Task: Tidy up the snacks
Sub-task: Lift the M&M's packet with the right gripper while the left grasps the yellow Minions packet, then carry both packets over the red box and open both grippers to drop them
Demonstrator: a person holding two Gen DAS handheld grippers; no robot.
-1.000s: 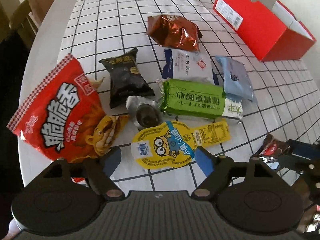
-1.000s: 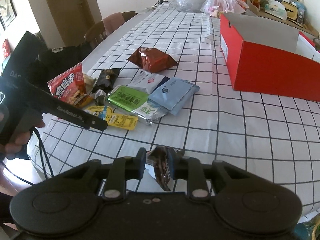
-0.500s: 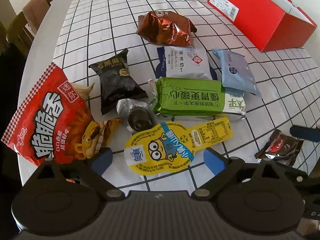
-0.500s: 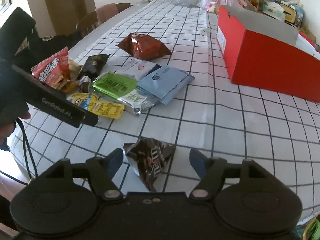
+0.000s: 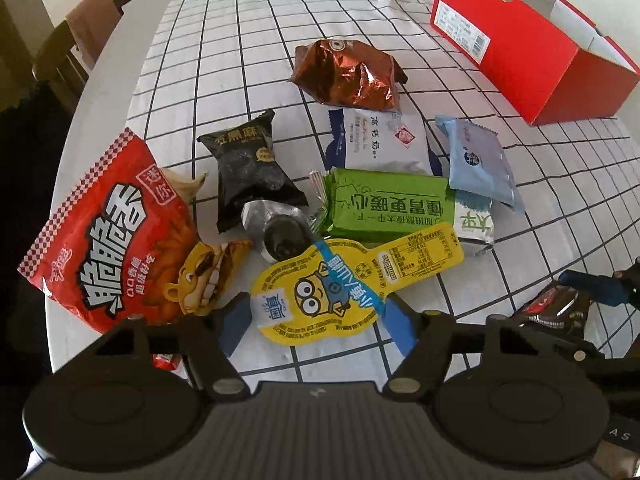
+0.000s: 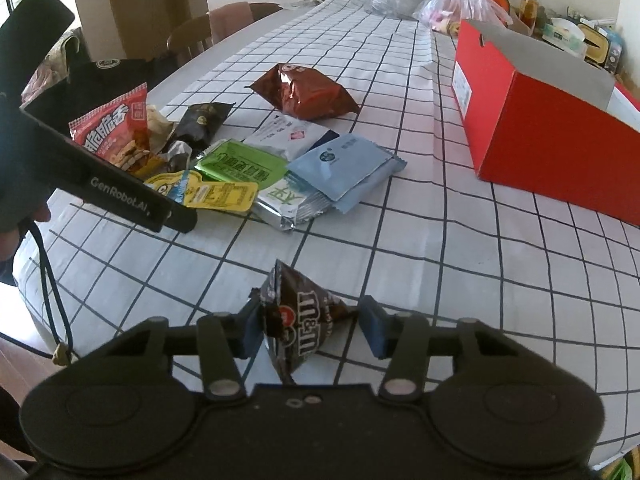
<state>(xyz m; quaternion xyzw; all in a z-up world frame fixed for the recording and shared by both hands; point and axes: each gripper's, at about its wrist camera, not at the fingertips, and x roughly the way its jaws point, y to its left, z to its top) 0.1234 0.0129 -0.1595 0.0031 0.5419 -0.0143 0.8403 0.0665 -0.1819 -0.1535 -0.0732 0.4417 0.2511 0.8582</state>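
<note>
Two grippers work over the grid-patterned tablecloth (image 6: 440, 240): the right gripper (image 6: 310, 326) stands with its blue-padded fingers spread on either side of a crumpled dark-brown M&M's packet (image 6: 298, 320), white lettering on its front, the left pad touching it and the right pad just clear. The left gripper (image 5: 316, 324) is also spread wide, its fingers flanking the near end of a yellow cartoon-printed pouch (image 5: 344, 284) at the front of a snack pile, with a red box (image 5: 528, 48) well beyond.

Red box (image 6: 552, 148) — white tablecloth (image 6: 400, 240), black grid.
</note>
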